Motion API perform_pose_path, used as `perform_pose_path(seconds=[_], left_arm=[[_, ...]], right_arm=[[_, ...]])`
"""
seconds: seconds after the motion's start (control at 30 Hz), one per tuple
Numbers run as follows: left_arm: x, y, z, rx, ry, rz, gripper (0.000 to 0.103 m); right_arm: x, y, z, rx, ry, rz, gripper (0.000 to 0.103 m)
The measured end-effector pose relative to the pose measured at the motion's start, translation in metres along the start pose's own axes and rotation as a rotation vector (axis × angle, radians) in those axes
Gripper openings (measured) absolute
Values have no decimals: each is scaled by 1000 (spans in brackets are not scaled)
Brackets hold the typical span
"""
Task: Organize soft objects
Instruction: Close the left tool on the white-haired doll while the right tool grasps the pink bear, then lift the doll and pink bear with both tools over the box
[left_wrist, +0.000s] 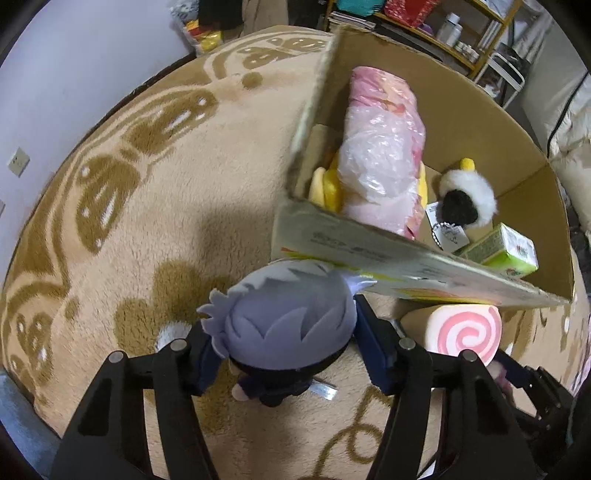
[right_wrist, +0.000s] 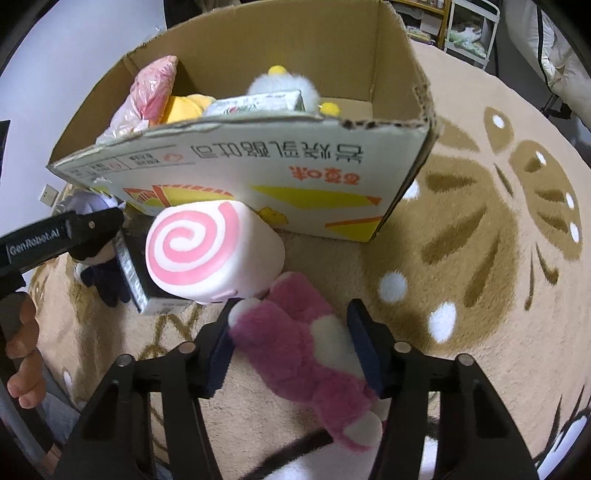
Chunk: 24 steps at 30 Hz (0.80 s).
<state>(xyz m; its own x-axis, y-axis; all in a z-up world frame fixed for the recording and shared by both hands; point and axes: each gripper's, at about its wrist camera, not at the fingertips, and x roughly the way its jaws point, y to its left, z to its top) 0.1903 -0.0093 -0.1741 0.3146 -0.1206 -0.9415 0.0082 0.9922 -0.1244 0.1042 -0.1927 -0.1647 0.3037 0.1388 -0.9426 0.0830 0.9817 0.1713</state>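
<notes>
In the left wrist view we see, at the far left of the frame, a beige carpet (left_wrist: 155, 206) with brown patterns filling most of the floor. Lower centre, our left hand-held gripper (left_wrist: 291, 354) has its 2 dark blue pads pressed against either side of a small doll with grey-lilac hair (left_wrist: 291, 325), so it is clamped on that doll, whose dark-clothed body hangs below the head. Just right of it lies a roll-shaped pillow with a pink swirl (left_wrist: 463, 336), tucked under the near edge of a cardboard box (left_wrist: 406, 266). Inside the box, from left to right, we find a yellow plush (left_wrist: 325, 188), a pink toy wrapped in clear plastic (left_wrist: 380, 147), a white-and-black fluffy plush (left_wrist: 467, 199) and a green carton (left_wrist: 506, 254). In the right wrist view, a person's fingers (right_wrist: 24, 354) show at the lower left edge, with the other black tool above them in front of the doll. Moving right, the swirl pillow sits in the middle left, touching the printed wall of the box in the upper centre. Below, in the lower centre, our right hand-held gripper (right_wrist: 295, 347) holds a pink-and-white plush toy (right_wrist: 306, 354); its left pad touches the fur and the right pad sits against the toy's other side, so it grips the toy over the carpet, beside the box and not in it.
</notes>
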Motion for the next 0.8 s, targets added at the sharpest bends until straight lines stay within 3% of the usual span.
perform_pose_path(seconds=[0.13,0.2,0.23,0.43,0.6,0.8], left_arm=[[-4,-5,-4,22,-11,11,61],[-9,-9,-7,21,-18,14,61],[-11,-10,-9,22,-22,20,62],[-27,-14,-18,37,-50,62,61],[-41,-11,-28,60,-75,139,61],[-62,-13,-39,81,-116,151,61]], right_arm=[[-13,-5,1,28,-40,40,42],[-23,-16,-1,44,-78,71,23],[-27,-19,0,51,-97,92,21],[-32,-33,0,66,-113,115,21],[-57,-55,-10,88,-176,133,20],[-83,-53,-9,73,-280,138,20]])
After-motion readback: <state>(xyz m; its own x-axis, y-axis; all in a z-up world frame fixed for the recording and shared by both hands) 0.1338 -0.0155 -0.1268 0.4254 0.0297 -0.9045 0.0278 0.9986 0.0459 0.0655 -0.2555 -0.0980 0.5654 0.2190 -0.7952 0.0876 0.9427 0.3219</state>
